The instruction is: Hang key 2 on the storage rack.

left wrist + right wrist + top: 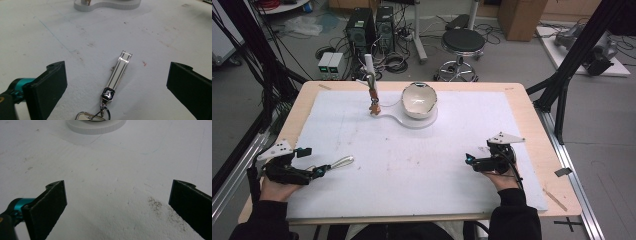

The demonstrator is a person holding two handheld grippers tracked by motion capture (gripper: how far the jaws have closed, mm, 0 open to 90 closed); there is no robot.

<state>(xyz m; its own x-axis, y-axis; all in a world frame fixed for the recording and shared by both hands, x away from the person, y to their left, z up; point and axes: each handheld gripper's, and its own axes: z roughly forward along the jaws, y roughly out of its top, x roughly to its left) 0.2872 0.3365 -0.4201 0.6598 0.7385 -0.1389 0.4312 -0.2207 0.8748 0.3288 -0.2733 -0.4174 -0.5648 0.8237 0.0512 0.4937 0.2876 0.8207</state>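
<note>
**Both sets of jaws wide open, keychain still lying loose on the surface**

Standing by the person's end of the surface, here's how it looks. The left gripper (319, 170) sits low at the near left, held in the person's left hand (274, 189). Its jaws are spread wide and grip nothing. In the left gripper view, the metal keychain (117, 75) lies flat on the white sheet (422, 165) right between the two black jaws, with clear space on either side, so neither pad touches it. The shiny bar part points away from the gripper, a small dark emblem sits at its near end, and a ring and clip hang off that toward the camera. From the high view, the keychain (341, 161) is just in front of the left jaw tips.

Over on the near right, the right gripper (471, 161) is in the person's right hand (499, 177), jaws opened just as wide, with only bare white sheet between them. There's a patch of dark specks on the sheet near its right jaw.

Further back, roughly mid-surface toward the far edge, a white bowl (419, 99) sits on a flat white base (412, 121). Just left of the bowl there's a small stand (372, 90) with a little brownish thing hanging on it; I can't tell what that is.
</note>
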